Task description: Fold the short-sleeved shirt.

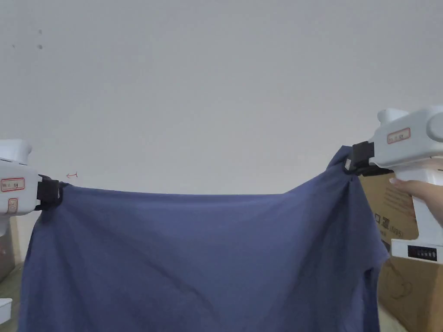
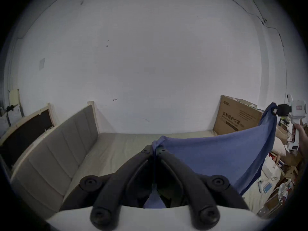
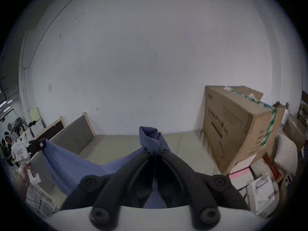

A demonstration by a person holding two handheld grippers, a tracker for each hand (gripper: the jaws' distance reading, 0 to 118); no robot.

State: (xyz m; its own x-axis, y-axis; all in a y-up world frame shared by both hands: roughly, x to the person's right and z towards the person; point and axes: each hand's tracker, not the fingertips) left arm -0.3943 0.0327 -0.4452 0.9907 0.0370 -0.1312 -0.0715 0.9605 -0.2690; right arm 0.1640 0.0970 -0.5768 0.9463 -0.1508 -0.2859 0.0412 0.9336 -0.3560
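A blue short-sleeved shirt (image 1: 207, 259) hangs spread in the air between the two grippers, its top edge sagging slightly in the middle. My left gripper (image 1: 58, 192) is shut on the shirt's upper left corner, and in the left gripper view a bunch of blue cloth (image 2: 158, 143) sticks out past the closed jaws. My right gripper (image 1: 349, 165) is shut on the upper right corner, held a little higher; the cloth (image 3: 150, 138) is pinched there. A hand (image 1: 417, 190) holds the right gripper's handle. The shirt's lower part runs out of the head view.
A beige mattress (image 2: 116, 144) with a grey padded headboard (image 2: 66, 139) lies below the shirt against a white wall. A large cardboard box (image 3: 236, 128) stands at the right, with pillows, bags and boxes piled beside it (image 3: 266, 184). People (image 3: 8, 144) stand far off left.
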